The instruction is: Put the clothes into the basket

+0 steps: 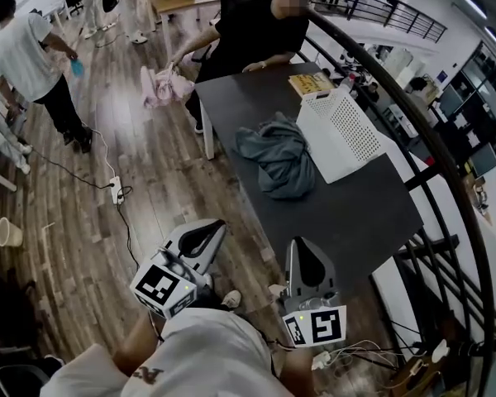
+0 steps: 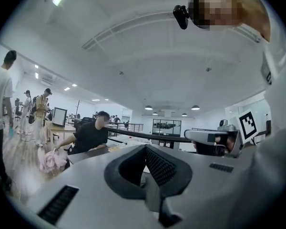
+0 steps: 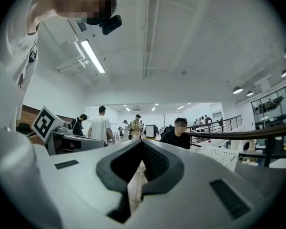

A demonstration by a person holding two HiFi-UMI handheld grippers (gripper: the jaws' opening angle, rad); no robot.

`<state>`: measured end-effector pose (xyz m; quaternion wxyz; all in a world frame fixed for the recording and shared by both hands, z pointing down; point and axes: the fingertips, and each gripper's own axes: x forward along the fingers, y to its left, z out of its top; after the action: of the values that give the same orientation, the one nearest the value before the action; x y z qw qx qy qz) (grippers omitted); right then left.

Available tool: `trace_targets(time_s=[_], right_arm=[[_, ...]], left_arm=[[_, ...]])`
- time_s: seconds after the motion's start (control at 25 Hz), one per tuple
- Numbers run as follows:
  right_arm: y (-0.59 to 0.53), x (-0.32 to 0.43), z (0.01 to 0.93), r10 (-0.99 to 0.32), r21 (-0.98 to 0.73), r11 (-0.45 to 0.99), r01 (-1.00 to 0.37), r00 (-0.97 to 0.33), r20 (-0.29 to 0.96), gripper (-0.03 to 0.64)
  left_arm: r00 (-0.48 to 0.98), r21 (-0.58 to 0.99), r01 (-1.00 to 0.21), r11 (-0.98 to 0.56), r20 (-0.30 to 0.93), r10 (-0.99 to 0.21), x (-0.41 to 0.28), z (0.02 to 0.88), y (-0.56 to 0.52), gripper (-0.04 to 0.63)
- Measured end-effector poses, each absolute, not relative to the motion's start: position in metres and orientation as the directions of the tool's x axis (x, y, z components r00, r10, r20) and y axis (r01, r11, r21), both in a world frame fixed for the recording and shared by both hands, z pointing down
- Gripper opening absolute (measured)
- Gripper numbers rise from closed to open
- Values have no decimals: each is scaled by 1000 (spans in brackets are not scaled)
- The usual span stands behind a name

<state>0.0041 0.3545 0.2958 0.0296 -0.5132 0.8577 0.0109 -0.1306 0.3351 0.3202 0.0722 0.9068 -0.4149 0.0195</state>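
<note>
Nearest the camera, the left gripper and the right gripper are held level over the wooden floor, short of the table's near end, each with a black-and-white marker cube at its back. In the left gripper view the left gripper has its smooth grey jaws brought together at the tips, with nothing between the dark ribbed pads. In the right gripper view the right gripper is likewise fully closed and holds nothing. Neither touches anything. Beyond them lies the dark, matte table, long and rectangular. On its middle sits the crumpled grey-blue garment, a soft heap of folds, outside the basket and well apart from both grippers. Right against the garment's right side stands the white basket, a boxy plastic piece with walls pierced by rows of small holes. Just past it lies a flat yellow book. At the table's far end a person in black sits, one hand on a bundled pink cloth beside the table. A curved dark railing runs along the table's right side. Farther off on the left, a person in a white shirt stands on the floor.
</note>
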Motion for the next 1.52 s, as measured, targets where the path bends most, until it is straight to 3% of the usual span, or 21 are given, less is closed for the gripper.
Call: trace_targets(time_s=[1.0, 1.52], right_arm=[[250, -60, 327, -906, 55, 421, -905, -417, 67, 21], [191, -38, 340, -884, 28, 464, -886, -460, 82, 21]], left_arm=[[739, 160, -671, -724, 66, -671, -170, 339, 221, -8], [698, 184, -714, -676, 110, -707, -159, 354, 174, -8]])
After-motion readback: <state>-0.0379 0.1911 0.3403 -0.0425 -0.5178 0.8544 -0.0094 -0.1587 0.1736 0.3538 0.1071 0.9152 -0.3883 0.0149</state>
